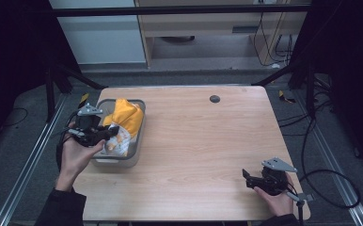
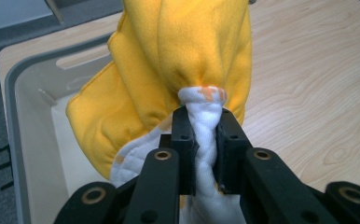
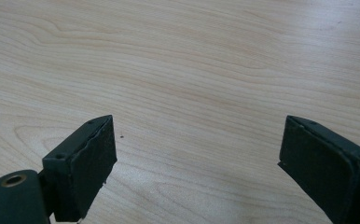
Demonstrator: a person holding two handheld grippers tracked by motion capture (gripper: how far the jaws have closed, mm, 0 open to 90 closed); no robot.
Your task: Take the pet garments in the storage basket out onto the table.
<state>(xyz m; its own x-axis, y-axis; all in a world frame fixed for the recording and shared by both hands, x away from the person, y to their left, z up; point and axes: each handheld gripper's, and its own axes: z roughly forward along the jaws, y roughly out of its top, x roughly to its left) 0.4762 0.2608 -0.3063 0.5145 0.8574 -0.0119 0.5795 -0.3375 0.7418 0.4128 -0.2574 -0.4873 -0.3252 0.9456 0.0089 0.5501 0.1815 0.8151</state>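
**Yellow cloth pinched over the grey bin**

While my left gripper point(image 1: 105, 133) sits at about nine o'clock on the table point(image 1: 193, 141), its jaws are clamped on a twisted white fold of the yellow cloth point(image 1: 125, 120). From the left gripper view, that white quilted underside is squeezed tight between the two black pads point(image 2: 186, 140), and the yellow cloth point(image 2: 187, 51) bunches up just beyond them at twelve o'clock. Most of the cloth hangs over and into the grey bin point(image 1: 139, 141), whose pale inner wall point(image 2: 33, 140) shows at nine o'clock of that view.

My right gripper point(image 1: 249, 179) rests near the table's edge at about four o'clock, well apart from the bin. Its jaws stand wide apart over bare wood, with nothing between them.
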